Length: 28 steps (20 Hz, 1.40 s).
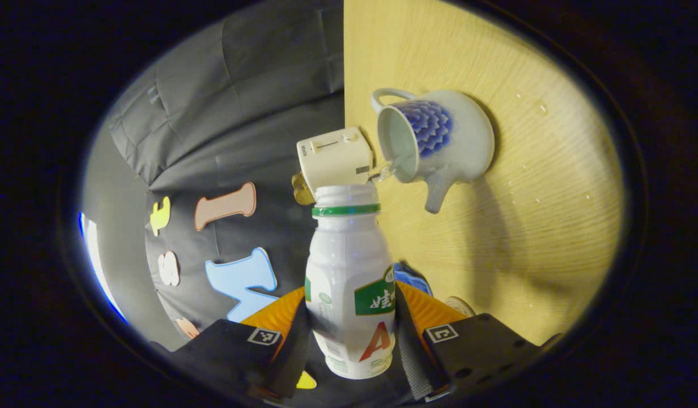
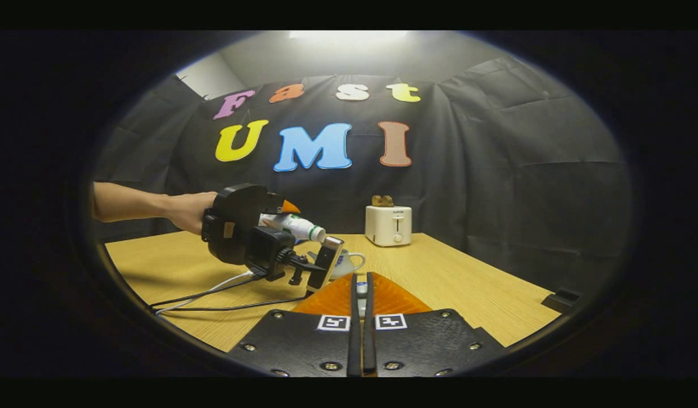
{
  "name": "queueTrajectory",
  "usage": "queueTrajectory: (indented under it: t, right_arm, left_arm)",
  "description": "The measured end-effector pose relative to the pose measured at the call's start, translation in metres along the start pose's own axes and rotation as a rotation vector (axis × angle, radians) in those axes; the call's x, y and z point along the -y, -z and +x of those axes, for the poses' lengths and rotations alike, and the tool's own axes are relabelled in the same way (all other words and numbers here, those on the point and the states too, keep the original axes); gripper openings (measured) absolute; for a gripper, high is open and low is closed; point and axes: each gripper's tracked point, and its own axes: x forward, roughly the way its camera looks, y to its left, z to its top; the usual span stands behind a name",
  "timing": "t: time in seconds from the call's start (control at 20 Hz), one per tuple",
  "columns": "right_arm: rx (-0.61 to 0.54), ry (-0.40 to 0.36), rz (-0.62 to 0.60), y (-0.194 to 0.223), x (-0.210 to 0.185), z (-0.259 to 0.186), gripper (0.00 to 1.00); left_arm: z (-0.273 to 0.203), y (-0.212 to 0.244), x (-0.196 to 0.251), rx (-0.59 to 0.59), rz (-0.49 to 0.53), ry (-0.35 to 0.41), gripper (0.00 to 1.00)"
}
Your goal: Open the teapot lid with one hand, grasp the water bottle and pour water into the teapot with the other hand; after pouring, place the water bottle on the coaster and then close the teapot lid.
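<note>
My left gripper (image 1: 353,309) is shut on the white water bottle (image 1: 352,272), which has a green neck ring and no cap. The bottle is tipped over, its mouth near the open rim of the white and blue teapot (image 1: 439,139), and a thin stream of water (image 1: 384,169) runs between them. In the right gripper view a hand holds the left gripper (image 2: 284,218) with the bottle (image 2: 295,226) level above the teapot (image 2: 349,262). My right gripper (image 2: 360,279) is held up and shut on a small pale piece, apparently the teapot lid (image 2: 360,290).
A cream toaster (image 2: 388,225) stands at the back of the wooden table (image 2: 468,283). Cables (image 2: 213,294) trail across the left of the table. A small black object (image 2: 561,297) lies at the right edge. A round disc (image 1: 459,306) and something blue (image 1: 411,277) lie below the bottle.
</note>
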Motion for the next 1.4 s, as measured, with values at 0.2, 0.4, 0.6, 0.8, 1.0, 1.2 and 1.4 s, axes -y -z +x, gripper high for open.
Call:
queueTrajectory:
  t: [0.2,0.4,0.6,0.8,1.0,1.2,1.4]
  right_arm:
    - [-0.004,-0.001,-0.001,0.001,0.001,0.001,0.02]
    - [-0.005,-0.002,-0.002,0.001,0.000,0.001,0.02]
    - [-0.013,-0.010,0.008,0.003,-0.001,0.001,0.02]
    - [-0.013,-0.010,0.003,0.003,-0.001,0.001,0.02]
    - [-0.016,-0.011,0.011,0.004,-0.001,0.002,0.02]
    - [-0.017,-0.014,0.004,0.005,-0.002,0.002,0.02]
    - [-0.024,-0.010,0.006,0.007,0.000,0.002,0.02]
  left_arm:
    - [0.000,-0.002,-0.002,0.002,0.013,-0.005,0.75]
    - [-0.001,-0.004,-0.005,0.007,0.037,-0.013,0.76]
    - [0.000,-0.003,-0.006,0.002,0.069,-0.016,0.83]
    - [0.000,-0.005,-0.008,0.014,0.102,-0.027,0.82]
    - [0.000,-0.006,-0.011,0.018,0.131,-0.040,0.82]
    - [0.000,-0.008,-0.016,0.023,0.156,-0.057,0.82]
    - [0.000,-0.009,-0.022,0.028,0.201,-0.086,0.82]
